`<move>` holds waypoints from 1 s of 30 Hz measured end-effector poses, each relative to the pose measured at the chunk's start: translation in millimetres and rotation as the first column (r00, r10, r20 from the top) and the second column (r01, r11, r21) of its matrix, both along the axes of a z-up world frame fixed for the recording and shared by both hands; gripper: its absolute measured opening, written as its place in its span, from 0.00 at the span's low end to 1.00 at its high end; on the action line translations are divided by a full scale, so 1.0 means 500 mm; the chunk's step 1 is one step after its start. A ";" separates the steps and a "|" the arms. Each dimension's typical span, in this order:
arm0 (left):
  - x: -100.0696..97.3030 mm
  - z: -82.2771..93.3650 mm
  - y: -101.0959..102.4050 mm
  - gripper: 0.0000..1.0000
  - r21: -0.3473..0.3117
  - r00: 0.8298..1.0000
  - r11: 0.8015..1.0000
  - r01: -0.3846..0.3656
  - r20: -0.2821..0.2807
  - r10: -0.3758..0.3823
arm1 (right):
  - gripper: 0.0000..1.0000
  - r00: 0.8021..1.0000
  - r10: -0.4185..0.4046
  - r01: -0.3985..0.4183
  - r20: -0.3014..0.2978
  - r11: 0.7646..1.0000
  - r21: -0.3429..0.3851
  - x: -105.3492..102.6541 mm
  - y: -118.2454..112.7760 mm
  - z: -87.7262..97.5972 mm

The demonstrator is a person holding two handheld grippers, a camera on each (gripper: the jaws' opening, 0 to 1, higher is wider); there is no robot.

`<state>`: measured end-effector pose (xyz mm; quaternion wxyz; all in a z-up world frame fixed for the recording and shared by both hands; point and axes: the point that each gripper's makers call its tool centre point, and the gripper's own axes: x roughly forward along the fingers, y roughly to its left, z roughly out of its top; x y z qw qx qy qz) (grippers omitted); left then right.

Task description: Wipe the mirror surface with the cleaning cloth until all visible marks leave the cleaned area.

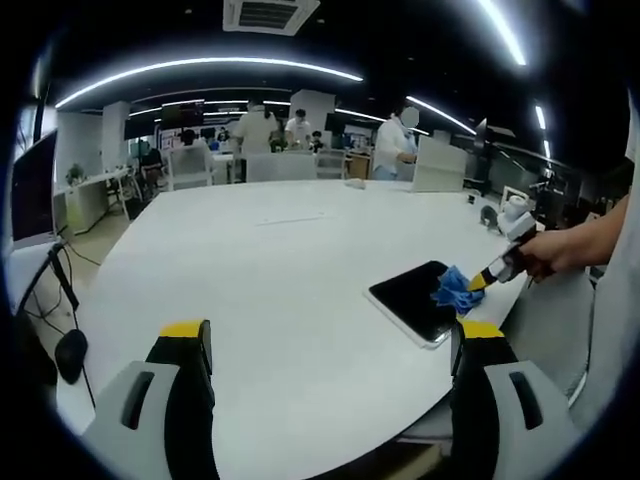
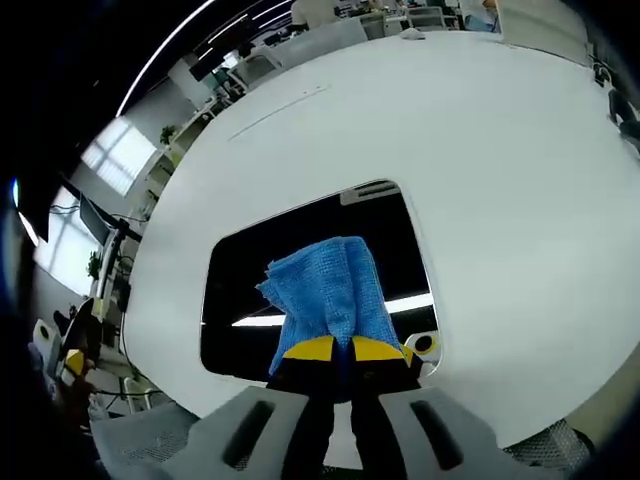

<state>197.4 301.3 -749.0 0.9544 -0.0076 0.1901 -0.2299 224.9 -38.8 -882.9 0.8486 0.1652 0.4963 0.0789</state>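
I've got the R gripper (image 2: 333,349) clamped on the blue woven cleaning cloth (image 2: 330,285), pressed to the dark rectangular mirror (image 2: 240,270) near the white bench (image 1: 280,260) edge for wiping; L gripper (image 1: 330,335) wide, idle.

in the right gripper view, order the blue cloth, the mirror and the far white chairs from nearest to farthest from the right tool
1. Blue cloth, clamped in the right tool.
2. Mirror, lying directly beneath the cloth on the white table.
3. White chairs, beyond the table's far edge.
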 end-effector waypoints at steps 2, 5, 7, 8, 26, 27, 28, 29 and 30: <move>-0.002 -0.003 -0.003 0.99 0.000 1.000 1.000 0.004 -0.004 -0.004 | 0.00 1.000 0.000 0.000 0.000 1.000 0.001 0.000 0.003 0.000; -0.004 -0.004 -0.005 0.99 -0.001 1.000 1.000 0.002 -0.009 -0.002 | 0.00 1.000 0.007 -0.007 0.005 1.000 0.001 0.001 0.010 0.000; -0.005 -0.003 -0.005 0.99 -0.001 1.000 1.000 0.001 -0.011 -0.001 | 0.00 1.000 0.016 -0.016 0.005 1.000 -0.004 0.002 0.013 -0.001; -0.005 -0.004 -0.003 0.99 0.001 1.000 1.000 0.002 -0.011 -0.002 | 0.00 0.999 0.050 -0.050 0.001 0.999 -0.006 0.001 0.021 -0.002; -0.001 -0.004 0.013 0.99 0.009 1.000 1.000 0.002 -0.007 -0.002 | 0.00 0.995 0.095 -0.094 -0.023 0.995 0.024 -0.004 0.098 0.002; -0.001 -0.005 0.015 0.99 0.009 1.000 1.000 0.002 -0.007 -0.002 | 0.00 0.995 0.097 -0.096 -0.024 0.995 0.025 -0.004 0.101 0.003; -0.001 -0.005 0.015 0.99 0.009 1.000 1.000 0.000 -0.008 0.000 | 0.00 0.995 0.098 -0.097 -0.027 0.995 0.027 -0.005 0.105 0.004; -0.002 -0.005 0.016 0.99 0.008 1.000 1.000 -0.001 -0.009 0.001 | 0.00 0.995 0.098 -0.097 -0.028 0.995 0.030 -0.005 0.108 0.005; -0.002 -0.005 0.016 0.99 0.008 1.000 1.000 -0.001 -0.009 0.001 | 0.00 0.995 0.098 -0.097 -0.029 0.995 0.034 -0.006 0.112 0.005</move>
